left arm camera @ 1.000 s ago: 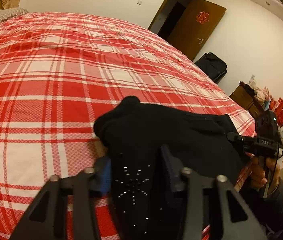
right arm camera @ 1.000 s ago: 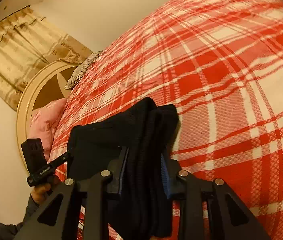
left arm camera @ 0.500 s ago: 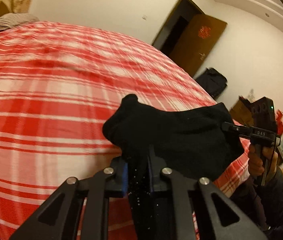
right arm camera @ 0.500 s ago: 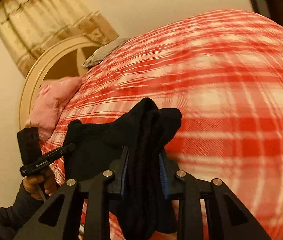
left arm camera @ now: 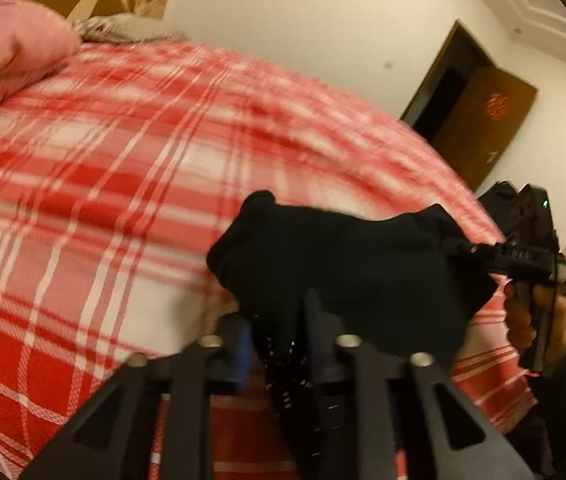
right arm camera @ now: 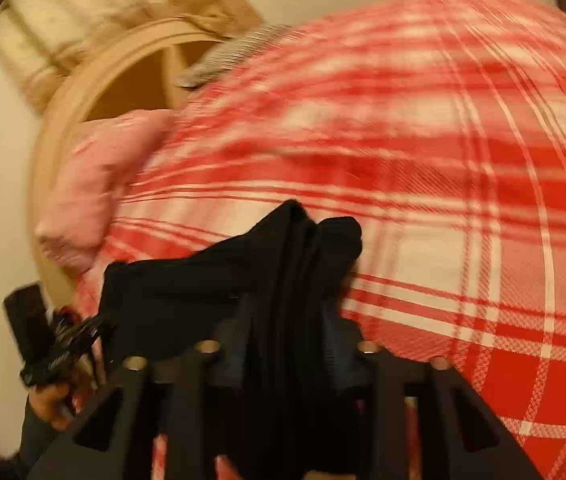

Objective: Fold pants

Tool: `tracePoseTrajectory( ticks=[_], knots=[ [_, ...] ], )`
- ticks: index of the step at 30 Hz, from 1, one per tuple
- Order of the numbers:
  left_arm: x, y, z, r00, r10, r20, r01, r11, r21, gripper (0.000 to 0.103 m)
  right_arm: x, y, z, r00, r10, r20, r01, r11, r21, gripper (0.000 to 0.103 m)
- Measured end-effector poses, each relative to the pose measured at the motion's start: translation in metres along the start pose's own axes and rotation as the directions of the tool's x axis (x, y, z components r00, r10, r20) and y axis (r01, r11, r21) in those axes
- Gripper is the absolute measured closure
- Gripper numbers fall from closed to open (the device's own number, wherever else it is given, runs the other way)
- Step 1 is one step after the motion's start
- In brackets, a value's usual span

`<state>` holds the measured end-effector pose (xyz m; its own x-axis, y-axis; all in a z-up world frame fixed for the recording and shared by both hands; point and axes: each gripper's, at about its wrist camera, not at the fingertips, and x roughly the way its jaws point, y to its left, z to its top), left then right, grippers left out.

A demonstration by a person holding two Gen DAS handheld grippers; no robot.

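The black pants [left arm camera: 347,264] hang bunched between my two grippers above the red plaid bed [left arm camera: 123,184]. My left gripper [left arm camera: 279,332] is shut on one end of the pants, with small studs showing on the cloth. My right gripper [right arm camera: 289,320] is shut on the other end, a thick bundle of black folds [right arm camera: 303,248]. The right gripper also shows at the right of the left wrist view [left arm camera: 515,256], and the left gripper at the lower left of the right wrist view [right arm camera: 63,340]. The pants stretch loosely between them.
A pink pillow [left arm camera: 7,56] and a striped one [left arm camera: 131,30] lie at the bed's head by a rounded wooden headboard [right arm camera: 95,92]. A brown door [left arm camera: 487,124] stands open at the far right. A dark bag [left arm camera: 499,196] sits near it.
Both grippers have lifted the pants off the bed and swung toward the headboard. The left gripper, open around the cloth a second ago, has shut on it.
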<state>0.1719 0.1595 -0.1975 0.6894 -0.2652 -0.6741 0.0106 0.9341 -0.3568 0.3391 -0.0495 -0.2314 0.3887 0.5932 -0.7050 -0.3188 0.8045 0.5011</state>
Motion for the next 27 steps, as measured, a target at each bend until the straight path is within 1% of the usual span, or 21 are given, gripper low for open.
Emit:
tracePoseTrajectory(
  ticks=[1,2,3,5,7,11,13,15,16,19,22,27],
  knots=[
    [0.005,0.001,-0.004,1.0,0.021,-0.004,-0.021,1.0,-0.001,0.055,-0.002,-0.007,-0.003,1.0,0.021,0.002,-0.021,0.999,0.025,0.048],
    [0.005,0.003,-0.006,1.0,0.026,0.009,-0.026,1.0,-0.009,0.052,-0.005,-0.011,-0.006,0.999,0.033,0.007,-0.033,0.999,0.031,0.048],
    [0.004,0.003,-0.007,1.0,0.022,0.022,-0.022,1.0,-0.021,0.05,-0.012,-0.012,-0.01,0.999,0.028,0.015,-0.028,0.999,0.024,0.048],
    [0.004,0.0,-0.007,0.999,0.033,0.02,-0.033,0.999,-0.019,0.045,-0.024,-0.012,-0.018,1.0,0.012,0.026,-0.012,1.0,0.001,0.048],
    [-0.002,-0.002,-0.006,0.997,0.067,0.028,-0.066,0.998,-0.024,0.031,-0.035,-0.013,-0.028,0.999,0.014,0.033,-0.013,1.0,-0.023,0.048],
    [-0.016,-0.015,-0.021,0.997,0.073,0.028,-0.073,0.997,-0.011,0.028,-0.041,-0.02,-0.044,0.999,0.002,0.033,0.0,0.999,-0.042,0.047],
    [-0.018,-0.023,-0.03,0.996,0.081,0.028,-0.081,0.996,0.024,0.018,-0.04,-0.026,-0.045,0.999,-0.007,0.044,0.009,0.999,-0.032,0.045],
    [-0.012,-0.031,-0.038,0.994,0.112,0.014,-0.113,0.991,0.068,0.017,-0.04,-0.027,-0.044,0.999,-0.006,0.047,0.007,1.0,-0.018,0.045],
    [-0.01,-0.034,-0.041,0.992,0.127,0.018,-0.128,0.989,0.078,0.017,-0.04,-0.025,-0.044,0.998,-0.022,0.054,0.024,0.999,-0.033,0.045],
    [-0.01,-0.035,-0.042,0.989,0.146,0.028,-0.148,0.987,0.063,0.017,-0.043,-0.022,-0.046,0.996,-0.049,0.073,0.054,0.997,-0.063,0.044],
    [-0.015,-0.04,-0.04,0.982,0.184,0.045,-0.187,0.979,0.083,0.015,-0.043,-0.026,-0.044,0.994,-0.064,0.09,0.069,0.996,-0.055,0.043],
    [-0.019,-0.052,-0.038,0.97,0.238,0.046,-0.242,0.964,0.112,0.015,-0.047,-0.025,-0.043,0.988,-0.106,0.108,0.115,0.99,-0.077,0.04]
  ],
)
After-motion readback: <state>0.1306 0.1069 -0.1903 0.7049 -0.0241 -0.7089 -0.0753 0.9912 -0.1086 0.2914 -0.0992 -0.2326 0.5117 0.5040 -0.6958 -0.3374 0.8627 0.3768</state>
